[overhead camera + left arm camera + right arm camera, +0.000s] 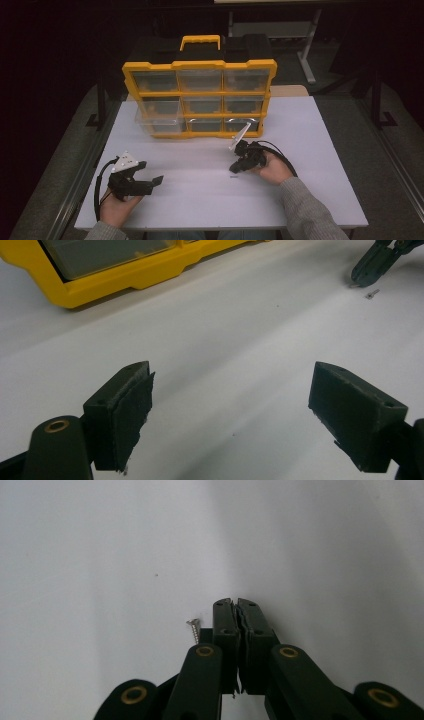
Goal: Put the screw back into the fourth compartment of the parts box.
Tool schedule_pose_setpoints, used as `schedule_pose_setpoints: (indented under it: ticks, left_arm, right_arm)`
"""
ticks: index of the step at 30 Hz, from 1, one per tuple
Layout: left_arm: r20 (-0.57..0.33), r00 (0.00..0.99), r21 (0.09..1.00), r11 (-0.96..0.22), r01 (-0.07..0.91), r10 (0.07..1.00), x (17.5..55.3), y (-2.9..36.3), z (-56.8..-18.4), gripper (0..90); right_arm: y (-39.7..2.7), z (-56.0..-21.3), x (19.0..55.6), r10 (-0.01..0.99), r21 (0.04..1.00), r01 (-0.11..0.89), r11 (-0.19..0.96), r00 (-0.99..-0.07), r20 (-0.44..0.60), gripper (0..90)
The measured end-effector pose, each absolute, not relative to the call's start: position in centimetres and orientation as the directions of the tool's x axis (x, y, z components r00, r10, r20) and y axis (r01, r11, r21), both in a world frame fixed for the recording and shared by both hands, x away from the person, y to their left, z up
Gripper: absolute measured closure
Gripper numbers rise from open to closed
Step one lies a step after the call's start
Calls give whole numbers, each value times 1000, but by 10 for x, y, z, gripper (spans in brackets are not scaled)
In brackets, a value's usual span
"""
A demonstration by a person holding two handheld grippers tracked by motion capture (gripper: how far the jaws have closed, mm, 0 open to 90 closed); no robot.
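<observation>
A small silver screw [194, 629] lies on the white table, just beside the left jaw of my right gripper [235, 602]. Those jaws are pressed together with nothing visible between them. In the high view my right gripper [235, 168] points down at the table right of centre, its tip by the screw [233, 176]. My left gripper [151, 172] rests near the front left and stands open over bare table. Its wide-apart jaws [232, 375] hold nothing, and farther off the screw [371, 294] lies below the right gripper [372, 265].
A yellow organiser [200, 93] with a black top handle and clear drawers stands at the back of the white table [310, 150]. Its bottom-left drawer [157, 120] is pulled out a little. The organiser's lower corner [125, 275] lies ahead of my left gripper.
</observation>
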State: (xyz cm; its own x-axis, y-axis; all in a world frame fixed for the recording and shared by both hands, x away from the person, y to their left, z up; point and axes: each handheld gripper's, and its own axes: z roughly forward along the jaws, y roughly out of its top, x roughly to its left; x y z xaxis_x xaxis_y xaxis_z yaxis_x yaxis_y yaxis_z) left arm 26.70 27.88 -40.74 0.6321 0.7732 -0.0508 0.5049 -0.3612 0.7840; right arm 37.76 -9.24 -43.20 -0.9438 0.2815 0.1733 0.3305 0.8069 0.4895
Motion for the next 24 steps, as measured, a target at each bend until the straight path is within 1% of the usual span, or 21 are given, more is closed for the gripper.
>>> schedule_pose_setpoints:
  ticks: [5, 8, 12, 13, 16, 19, 20, 21, 22, 24]
  left_arm:
    - [-53, 630, 784, -359, 507, 775, 267, 279, -408, 171]
    - [-57, 629, 790, -350, 503, 775, 267, 278, -407, 171]
    - [-54, 630, 792, -351, 499, 774, 267, 279, -407, 171]
    - [-54, 630, 792, -351, 499, 774, 267, 279, -407, 171]
    - [-52, 631, 788, -357, 502, 774, 266, 280, -406, 171]
    - [-55, 629, 786, -356, 506, 775, 267, 280, -406, 171]
    - [-71, 620, 795, -331, 508, 781, 267, 278, -408, 171]
    - [-48, 634, 783, -365, 504, 772, 267, 280, -407, 171]
    - [-45, 636, 783, -369, 502, 771, 267, 280, -407, 171]
    - [-48, 632, 785, -362, 503, 773, 267, 280, -407, 171]
  right_arm:
    - [-94, -423, 382, 291, 491, 349, 798, -937, 194, 866]
    - [-93, -404, 387, 273, 520, 326, 790, -946, 177, 866]
    - [-94, -383, 393, 273, 547, 323, 772, -946, 174, 867]
    - [-94, -383, 393, 273, 547, 323, 772, -946, 174, 867]
    - [-96, -367, 399, 290, 553, 332, 764, -943, 165, 867]
    - [-96, -360, 402, 291, 561, 333, 757, -942, 168, 867]
    - [-96, -355, 405, 295, 569, 337, 750, -941, 168, 867]
    - [-95, -352, 405, 306, 560, 349, 751, -936, 173, 867]
    - [-94, -349, 408, 281, 584, 317, 747, -947, 155, 867]
    - [-92, -342, 409, 291, 576, 326, 750, -944, 154, 867]
